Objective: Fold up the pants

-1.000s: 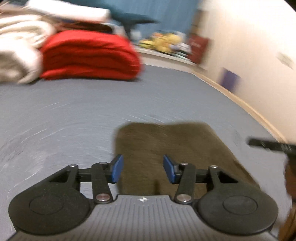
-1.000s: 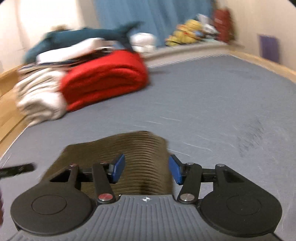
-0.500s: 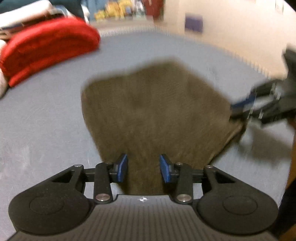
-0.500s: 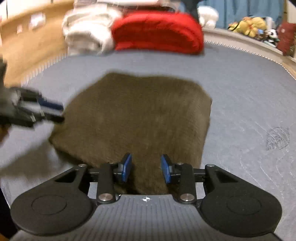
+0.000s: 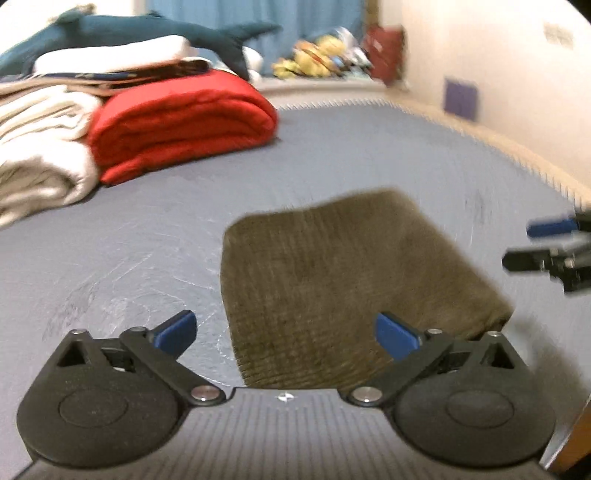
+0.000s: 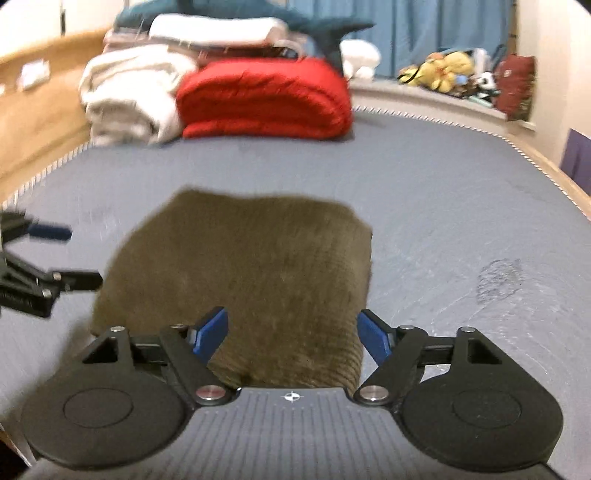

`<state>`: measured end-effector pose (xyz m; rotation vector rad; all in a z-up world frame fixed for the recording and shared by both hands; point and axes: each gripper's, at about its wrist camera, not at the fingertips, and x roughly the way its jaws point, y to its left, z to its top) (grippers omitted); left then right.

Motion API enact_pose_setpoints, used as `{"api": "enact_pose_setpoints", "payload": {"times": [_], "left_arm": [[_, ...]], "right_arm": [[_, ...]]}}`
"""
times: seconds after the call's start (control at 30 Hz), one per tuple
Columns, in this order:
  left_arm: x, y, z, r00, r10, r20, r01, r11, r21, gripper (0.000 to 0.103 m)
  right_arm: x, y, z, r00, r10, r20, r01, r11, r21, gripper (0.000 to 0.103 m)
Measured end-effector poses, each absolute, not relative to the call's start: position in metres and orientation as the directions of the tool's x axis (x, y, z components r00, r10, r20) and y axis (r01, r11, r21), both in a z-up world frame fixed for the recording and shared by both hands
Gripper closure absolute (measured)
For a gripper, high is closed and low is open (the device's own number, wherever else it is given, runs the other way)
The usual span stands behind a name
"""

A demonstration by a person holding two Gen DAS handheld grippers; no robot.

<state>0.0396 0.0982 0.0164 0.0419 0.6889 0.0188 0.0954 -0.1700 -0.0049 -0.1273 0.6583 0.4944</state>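
olive-brown ribbed pants on a grey-blue bed cover. red blanket folded, next to a cream/off-white blanket. dark teal plush shark on top of the pile. blue curtain at back, yellow toys on the ledge. grippers: black w/ blue pads.

pants lie before, seemingly clear of, blankets
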Motion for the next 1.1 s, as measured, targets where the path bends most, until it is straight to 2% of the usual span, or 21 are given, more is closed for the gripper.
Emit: {"api": "enact_pose_setpoints", "payload": {"times": [0.1, 0.27, 0.37, 0.47, 0.53, 0.6, 0.73, 1.1], "left_arm": [[0.026, 0.096, 0.04, 0.778, 0.061, -0.625, -0.077, 0.997, 0.002, 0.0], [0.003, 0.089, 0.057, 0.752, 0.118, -0.649, -0.158, 0.987, -0.003, 0.0], [-0.006, 0.087, 0.048, 0.75, 0.107, -0.653, -0.177, 0.983, -0.042, 0.0], [-0.009, 0.082, 0.02, 0.732, 0.164, -0.661, -0.222, 0.975, -0.003, 0.0], [-0.002, 0.08, 0.0, 0.652, 0.159, -0.741, -0.241, 0.97, -0.004, 0.0], [0.001, 0.083, -0.008, 0.632, 0.095, -0.769, -0.225, 0.972, -0.064, 0.0], [0.004, 0.082, -0.008, 0.637, 0.149, -0.756, -0.244, 0.97, -0.015, 0.0], [0.011, 0.078, -0.016, 0.645, 0.124, -0.754, -0.232, 0.972, -0.038, 0.0]], "right_arm": [[0.08, -0.173, 0.026, 0.707, 0.408, -0.577, -0.426, 0.898, 0.112, 0.009], [0.049, -0.168, 0.059, 0.743, 0.385, -0.547, -0.361, 0.919, 0.158, 0.001], [0.033, -0.171, 0.056, 0.767, 0.385, -0.513, -0.361, 0.92, 0.151, 0.001], [0.028, -0.176, 0.027, 0.782, 0.368, -0.503, -0.332, 0.929, 0.163, 0.001], [0.034, -0.177, -0.002, 0.755, 0.315, -0.575, -0.273, 0.948, 0.162, 0.001], [0.041, -0.178, -0.02, 0.706, 0.281, -0.65, -0.221, 0.96, 0.174, 0.002], [0.045, -0.176, -0.028, 0.698, 0.29, -0.655, -0.259, 0.955, 0.147, 0.001], [0.054, -0.165, -0.025, 0.71, 0.281, -0.646, -0.271, 0.955, 0.118, 0.001]]}}
